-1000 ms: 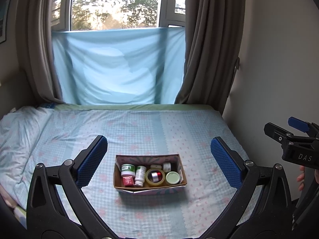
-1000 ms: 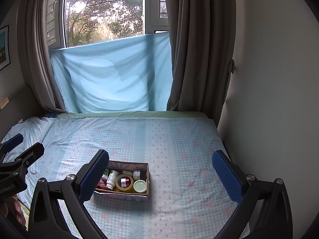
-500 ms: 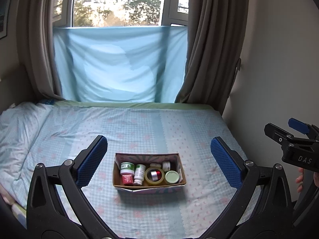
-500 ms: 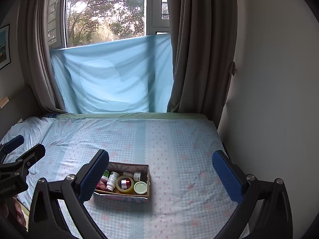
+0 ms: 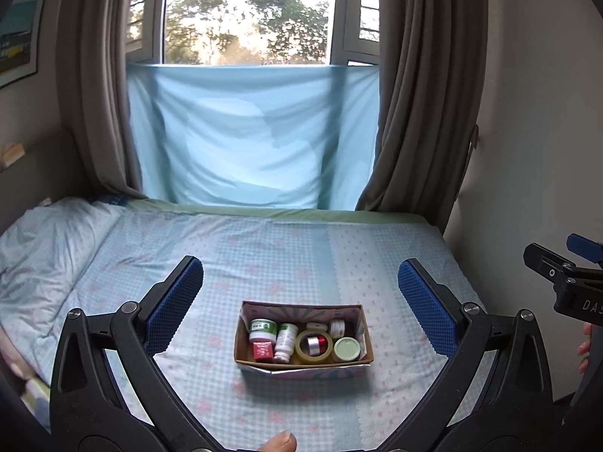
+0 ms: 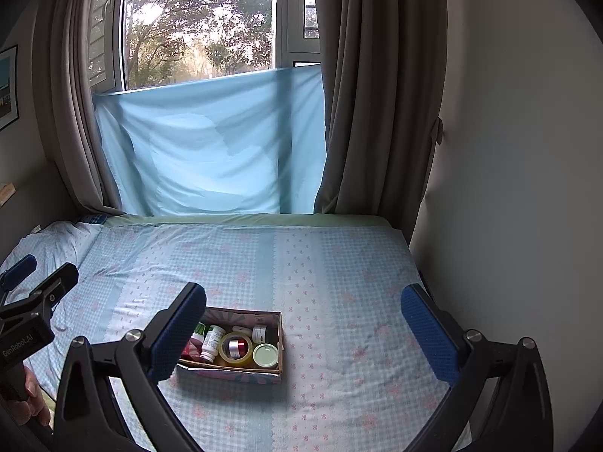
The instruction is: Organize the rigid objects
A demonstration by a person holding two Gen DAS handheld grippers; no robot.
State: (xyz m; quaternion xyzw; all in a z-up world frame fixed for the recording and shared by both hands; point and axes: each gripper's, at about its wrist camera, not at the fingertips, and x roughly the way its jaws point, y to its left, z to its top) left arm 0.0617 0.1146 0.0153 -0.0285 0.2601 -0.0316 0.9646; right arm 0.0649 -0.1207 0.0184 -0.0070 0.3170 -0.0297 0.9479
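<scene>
A cardboard box [image 5: 301, 365] sits on the bed near its front edge. In it are a green-lidded jar [image 5: 262, 329], a white bottle [image 5: 286, 341], a red cube [image 5: 262, 351], a tape roll [image 5: 314, 345] around a red and silver spool, a pale green lid [image 5: 346, 349] and small white jars. The box also shows in the right wrist view [image 6: 233, 371]. My left gripper [image 5: 299, 305] is open and empty, held above and in front of the box. My right gripper [image 6: 303, 329] is open and empty, to the right of the box.
The bed [image 5: 264, 248] has a blue checked sheet, with a rumpled quilt [image 5: 41, 248] at the left. A blue cloth [image 5: 248, 132] hangs over the window between brown curtains. A wall [image 6: 508, 150] runs along the bed's right side.
Both grippers have tilted up slightly, so the box sits lower in the views. The box and its contents have not moved.
</scene>
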